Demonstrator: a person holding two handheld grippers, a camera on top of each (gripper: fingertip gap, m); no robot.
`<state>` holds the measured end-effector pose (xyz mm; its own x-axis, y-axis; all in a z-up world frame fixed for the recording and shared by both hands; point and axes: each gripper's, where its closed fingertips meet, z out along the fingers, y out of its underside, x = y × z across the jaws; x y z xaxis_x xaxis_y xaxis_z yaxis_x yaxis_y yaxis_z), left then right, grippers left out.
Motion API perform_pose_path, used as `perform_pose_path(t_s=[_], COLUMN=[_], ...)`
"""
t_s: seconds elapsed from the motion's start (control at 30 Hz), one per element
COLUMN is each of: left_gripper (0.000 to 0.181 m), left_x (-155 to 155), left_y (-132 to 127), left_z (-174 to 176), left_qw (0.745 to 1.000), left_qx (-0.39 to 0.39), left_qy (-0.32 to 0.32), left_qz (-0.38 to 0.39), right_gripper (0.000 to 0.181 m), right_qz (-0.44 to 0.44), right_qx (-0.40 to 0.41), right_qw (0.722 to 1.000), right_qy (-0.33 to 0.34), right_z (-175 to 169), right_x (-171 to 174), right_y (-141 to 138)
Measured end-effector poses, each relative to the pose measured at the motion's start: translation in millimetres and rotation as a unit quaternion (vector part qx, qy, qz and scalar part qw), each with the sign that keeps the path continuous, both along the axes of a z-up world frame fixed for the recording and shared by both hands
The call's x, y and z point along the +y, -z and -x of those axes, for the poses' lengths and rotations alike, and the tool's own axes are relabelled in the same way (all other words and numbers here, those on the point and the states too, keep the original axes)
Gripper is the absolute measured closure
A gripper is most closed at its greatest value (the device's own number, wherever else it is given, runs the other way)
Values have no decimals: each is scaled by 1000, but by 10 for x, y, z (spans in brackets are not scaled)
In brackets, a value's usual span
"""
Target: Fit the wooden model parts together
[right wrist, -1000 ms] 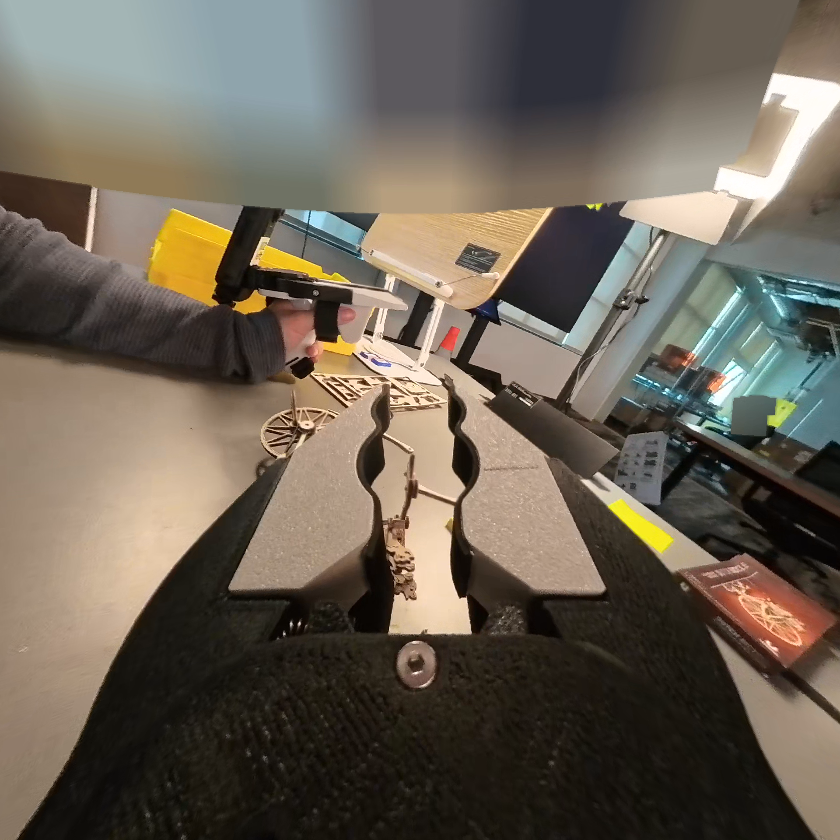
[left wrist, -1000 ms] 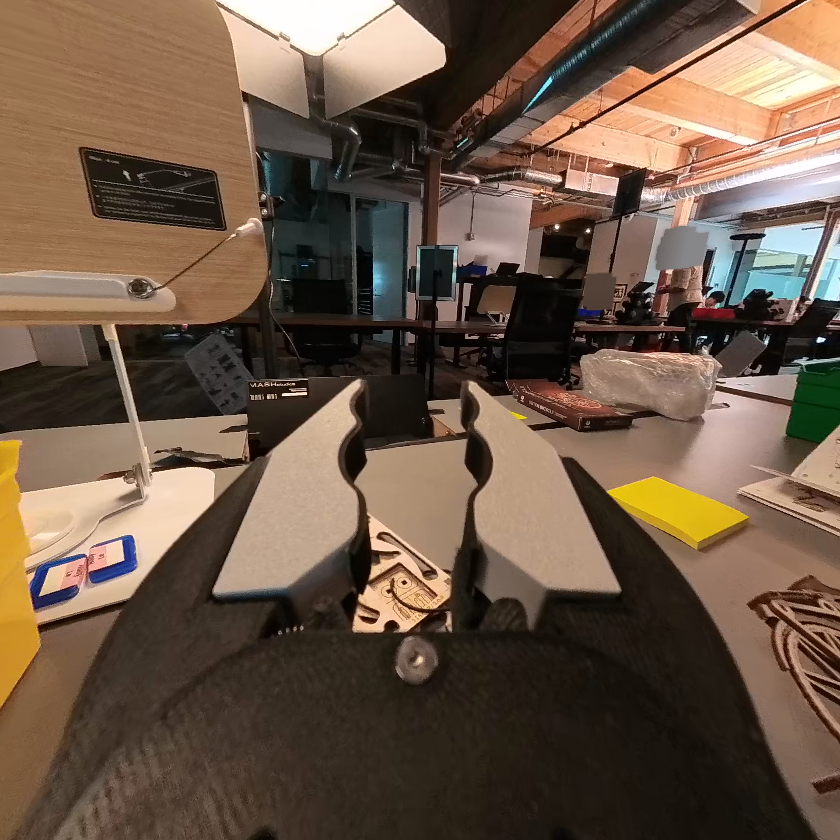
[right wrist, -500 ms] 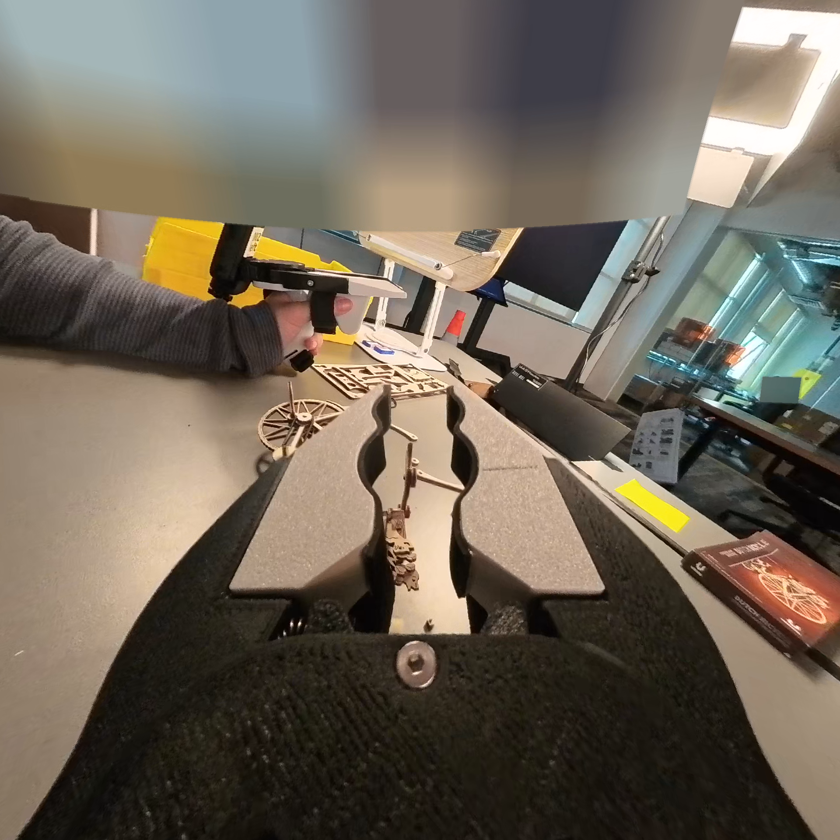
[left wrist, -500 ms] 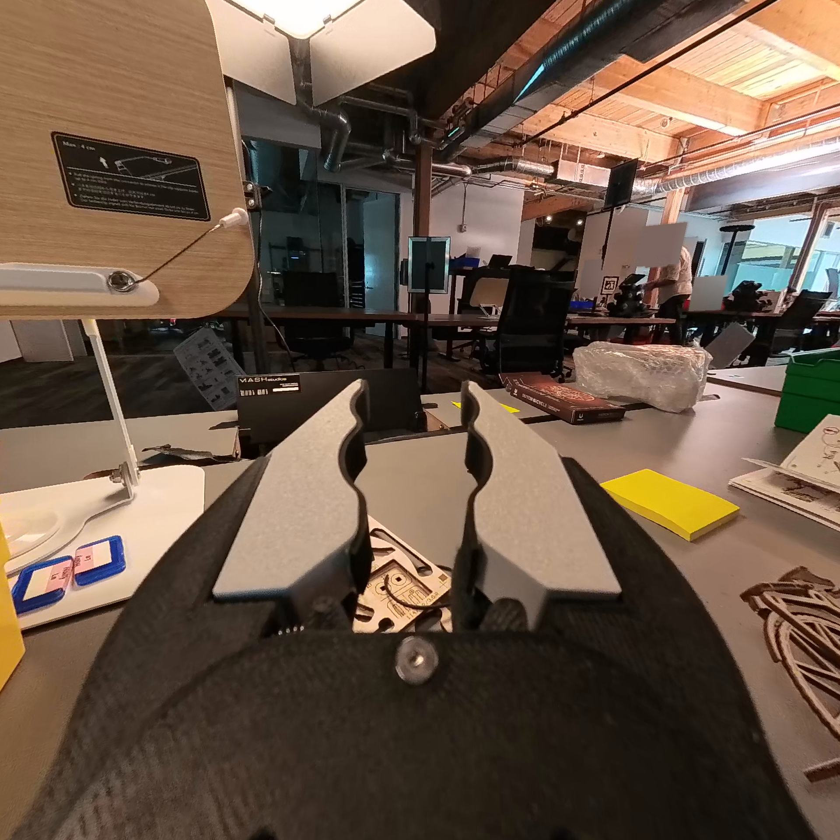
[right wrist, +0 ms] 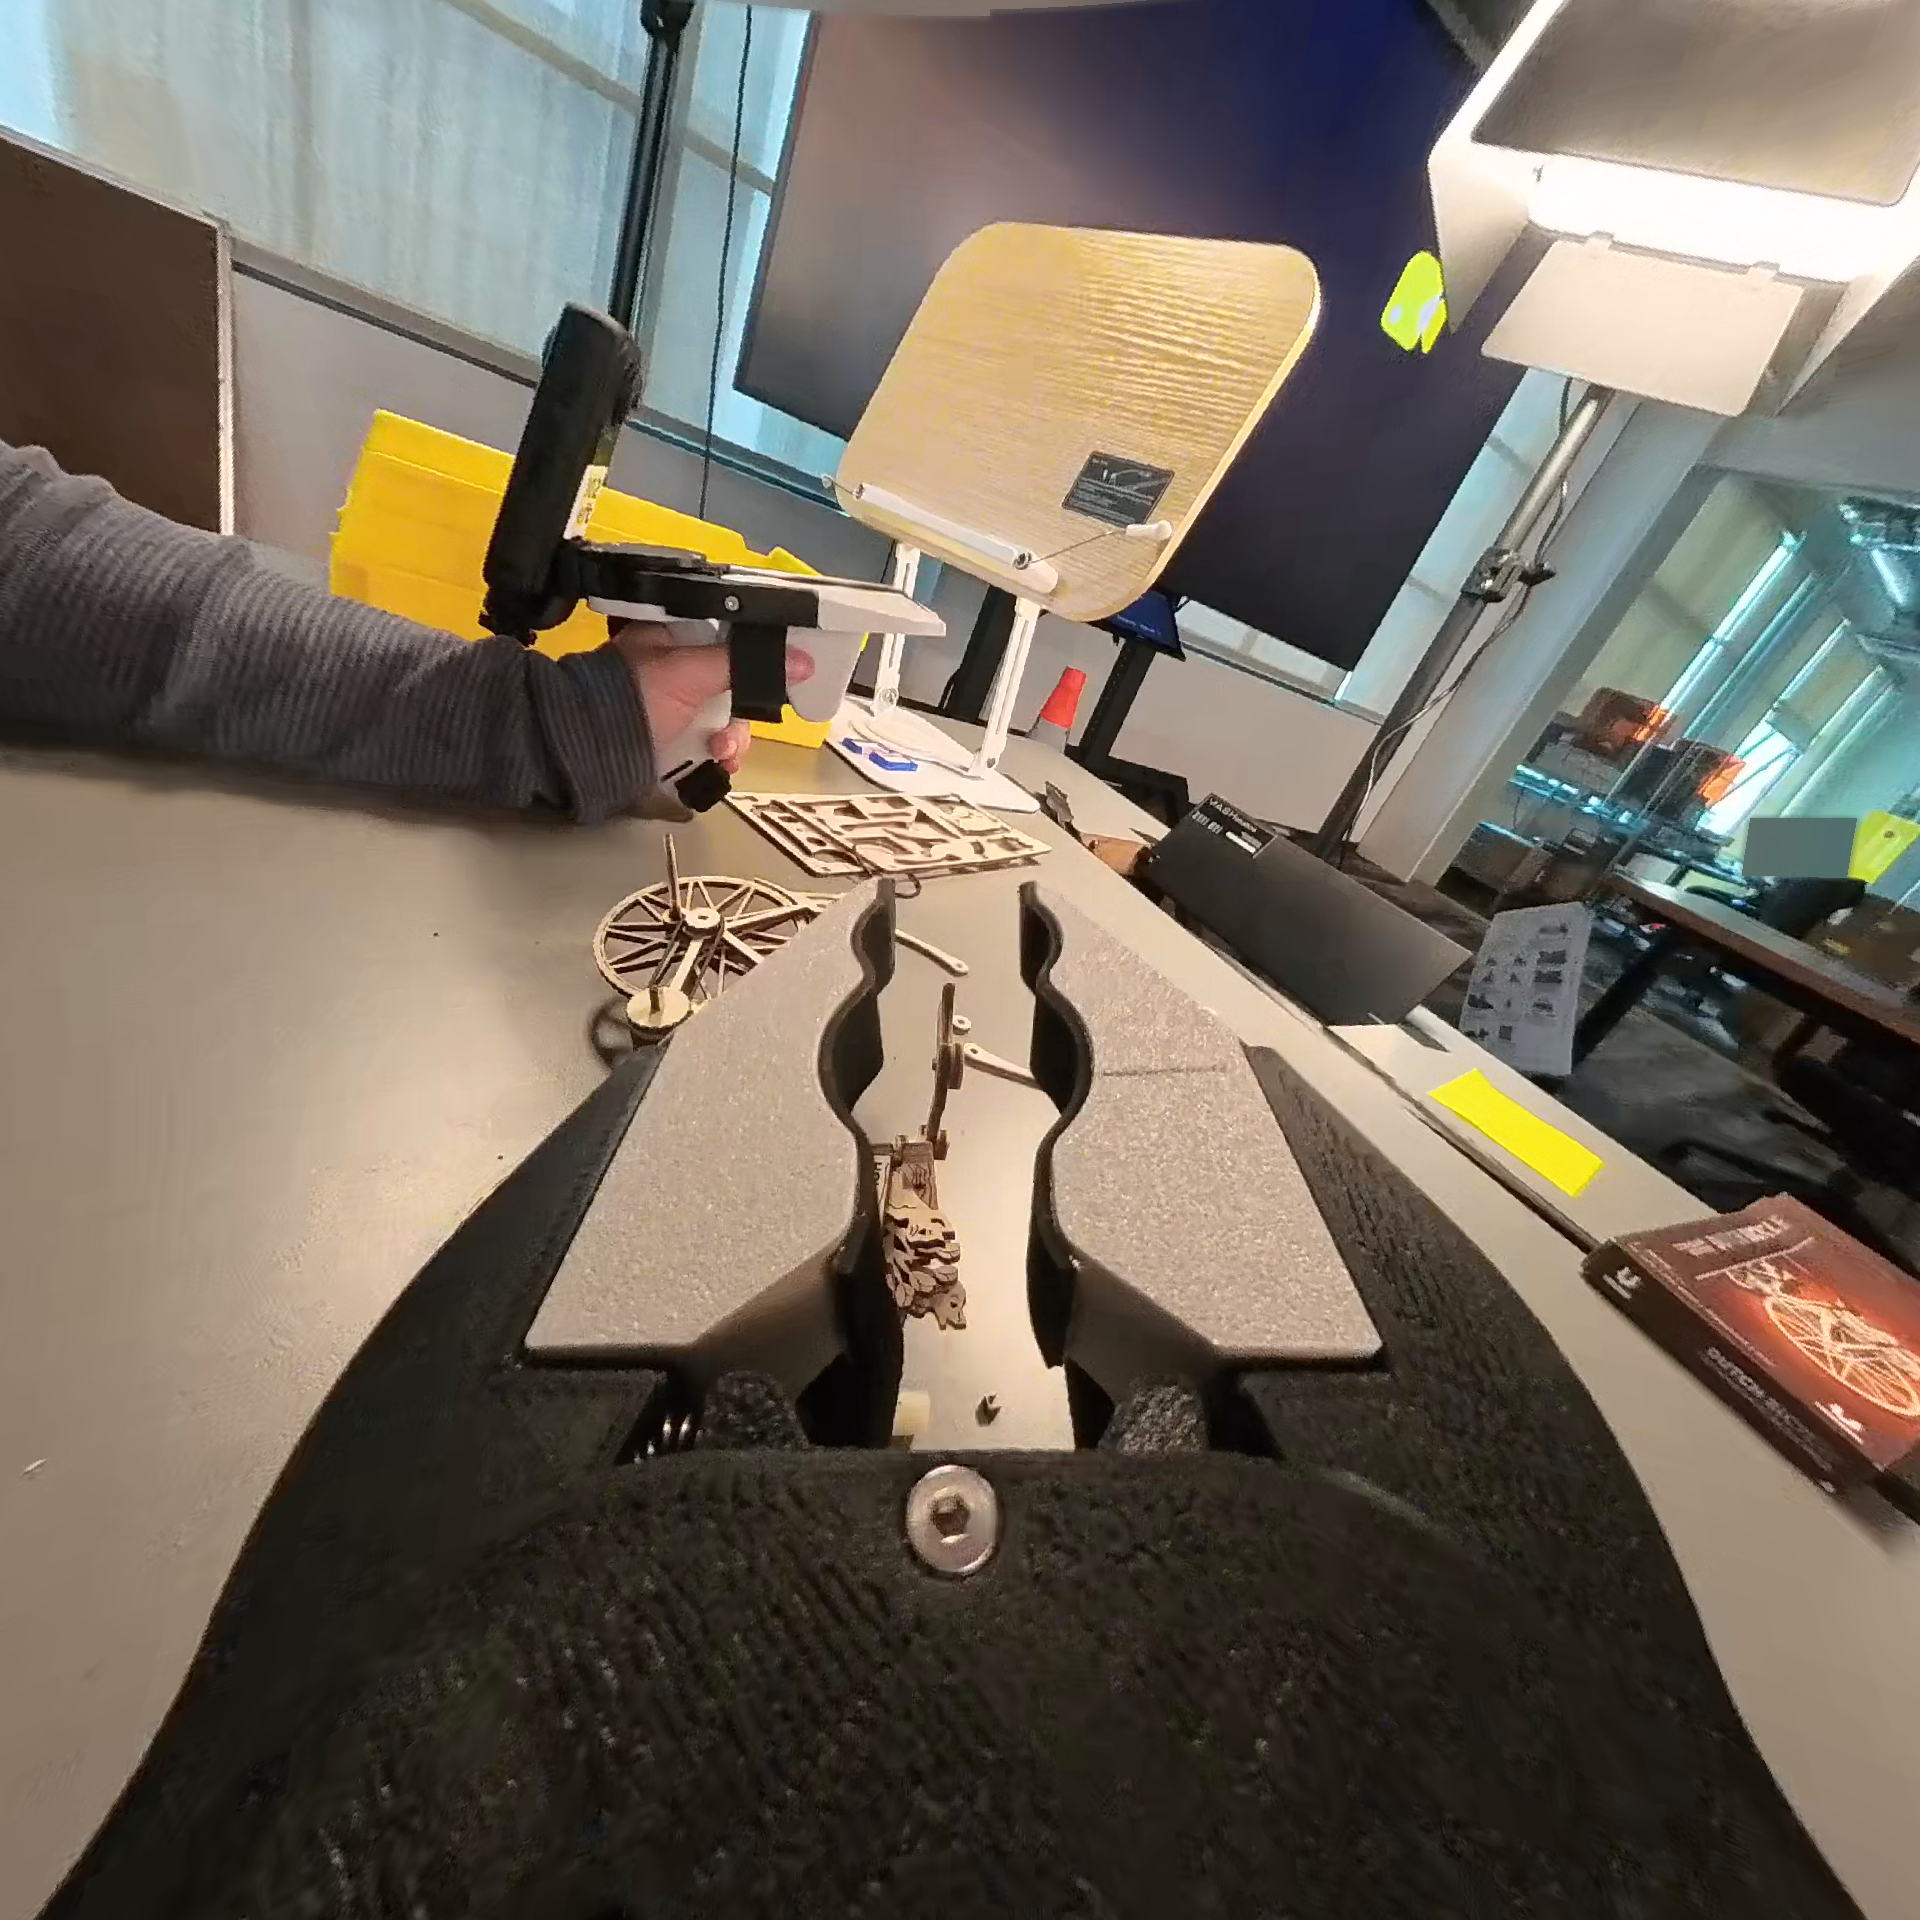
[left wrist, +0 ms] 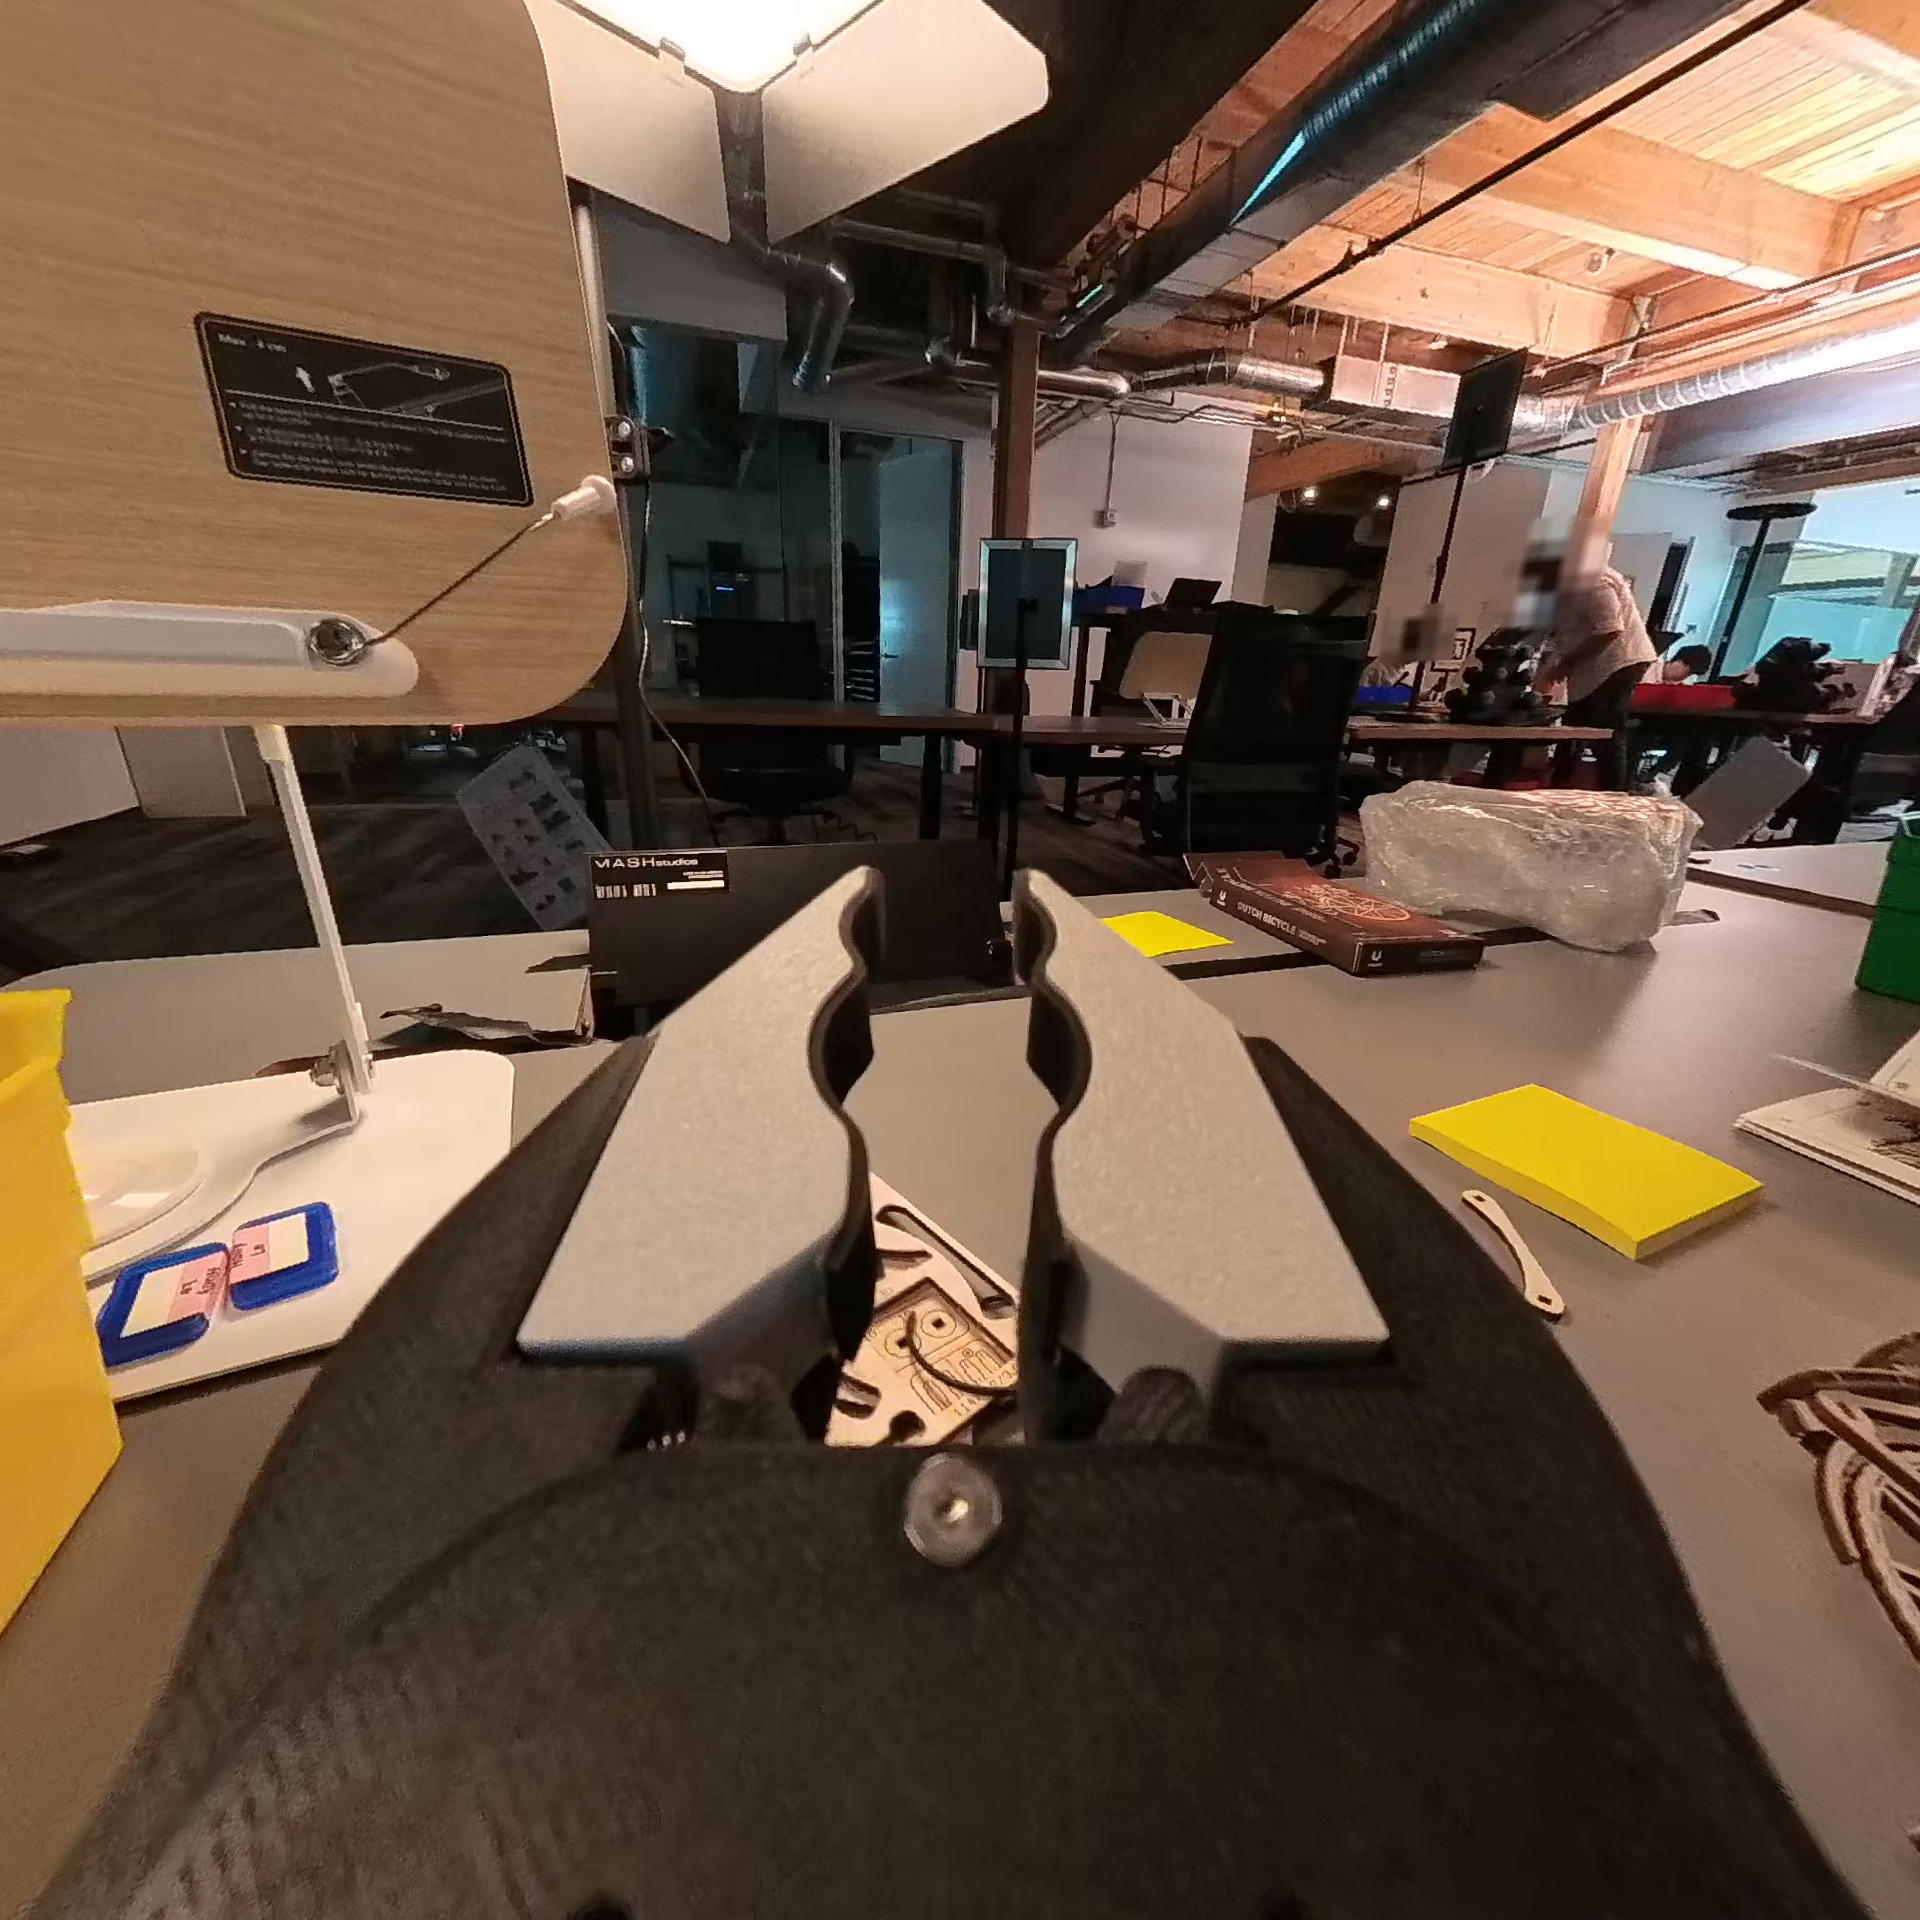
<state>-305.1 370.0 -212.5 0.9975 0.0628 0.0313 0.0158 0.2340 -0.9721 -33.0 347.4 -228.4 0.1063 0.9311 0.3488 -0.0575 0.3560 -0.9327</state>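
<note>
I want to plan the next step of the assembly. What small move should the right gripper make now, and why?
Probably ease the right gripper forward and down over the small wooden assembly lying on the table between its fingers. Its jaws stand open and hold nothing, and the piece lies nearer the left finger, so a slight shift left should centre it before closing.

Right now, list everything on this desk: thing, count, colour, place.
wooden parts sheet: one, pale, beneath left claw
spoked wheel: one, brown, desk centre
small assembly: one, brown, between right claw's fingers, loose
curved strip: one, pale, by pad
sticky pad: one, yellow
kit box: one, brown
book stand: one, wood and white
yellow bins: stacked, far edge
left claw: open
right claw: open
</note>
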Motion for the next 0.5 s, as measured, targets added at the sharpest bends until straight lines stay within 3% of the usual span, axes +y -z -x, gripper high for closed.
perform_pose_path(t_s=[0.5], left_gripper=[154], left_x=[-60], left_y=[-44], left_z=[129], left_qw=[999], left_qx=[-18], left_qy=[-30], left_qz=[-18], right_gripper=[160], right_qz=[-14], right_qx=[1], right_qw=[1000], right_qy=[5], right_z=[0], right_x=[3], right_y=[-2])
